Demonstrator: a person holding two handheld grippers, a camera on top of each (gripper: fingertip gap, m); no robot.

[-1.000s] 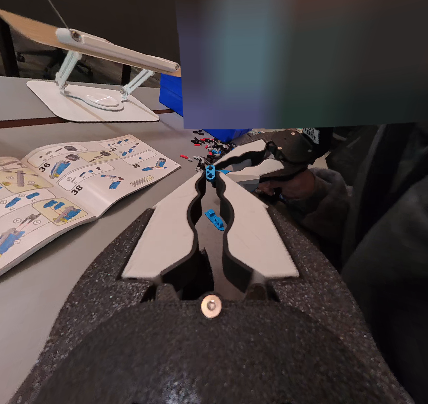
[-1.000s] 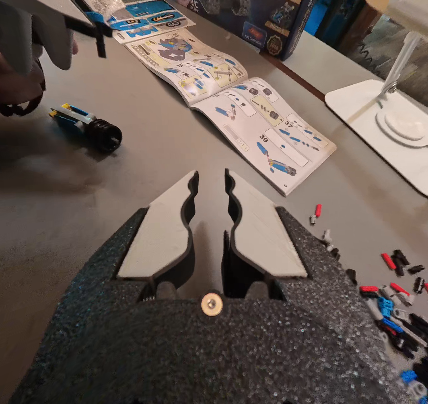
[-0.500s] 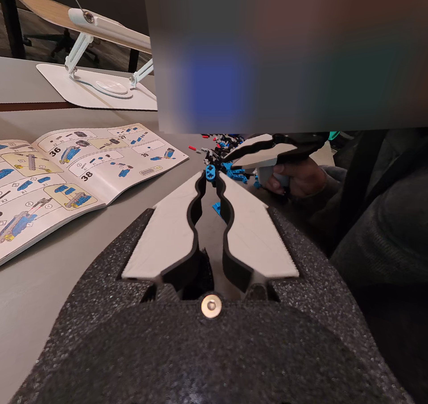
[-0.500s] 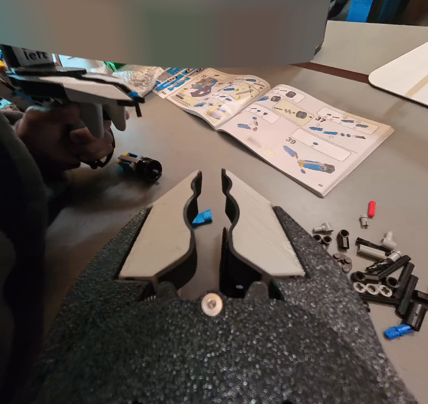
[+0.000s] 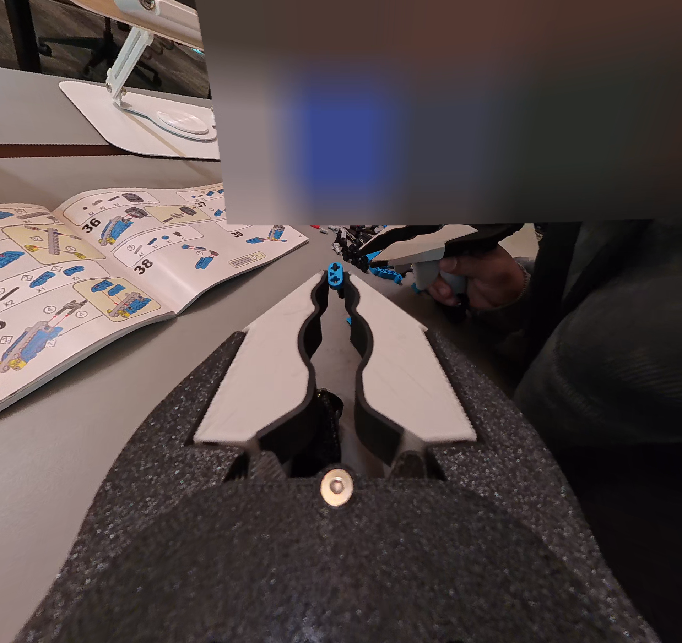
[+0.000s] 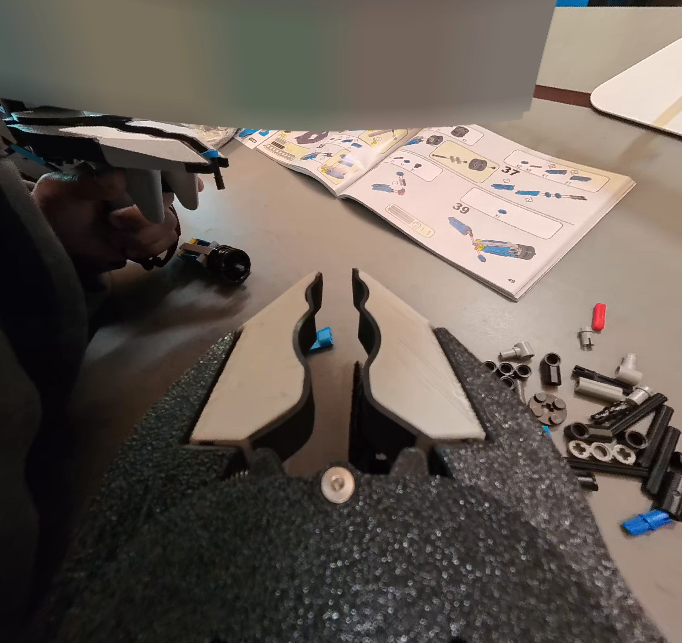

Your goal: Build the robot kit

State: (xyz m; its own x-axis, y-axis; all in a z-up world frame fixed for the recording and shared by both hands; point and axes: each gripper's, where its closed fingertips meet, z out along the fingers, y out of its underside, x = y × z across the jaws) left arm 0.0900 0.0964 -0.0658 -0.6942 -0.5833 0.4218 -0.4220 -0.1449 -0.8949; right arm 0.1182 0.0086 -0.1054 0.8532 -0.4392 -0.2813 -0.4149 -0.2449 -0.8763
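My left tool (image 5: 335,280) is pinching a small blue link (image 5: 335,275) at its very tips, held above the grey worktop (image 5: 92,459); in the right wrist view the same link (image 6: 210,154) sits at the tool's nose with a black pin (image 6: 219,177) hanging down from it. An open booklet (image 5: 121,267) lies to the left of that tool, and a white stand (image 5: 147,123) sits beyond it on the next worktop.

My right tool (image 6: 336,278) has its fingers spread a little, with nothing between them. Below its left finger a blue piece (image 6: 321,338) lies on the worktop, partly hidden by that finger. I cannot tell whether the tool touches it. To its right is a heap of black and grey parts (image 6: 612,418), with a red pin (image 6: 598,316) at the far edge and a blue pin (image 6: 646,521) at the near edge. To the left, a small blue build with a black wheel (image 6: 227,262) rests just below the hand (image 6: 107,227) gripping the left tool.
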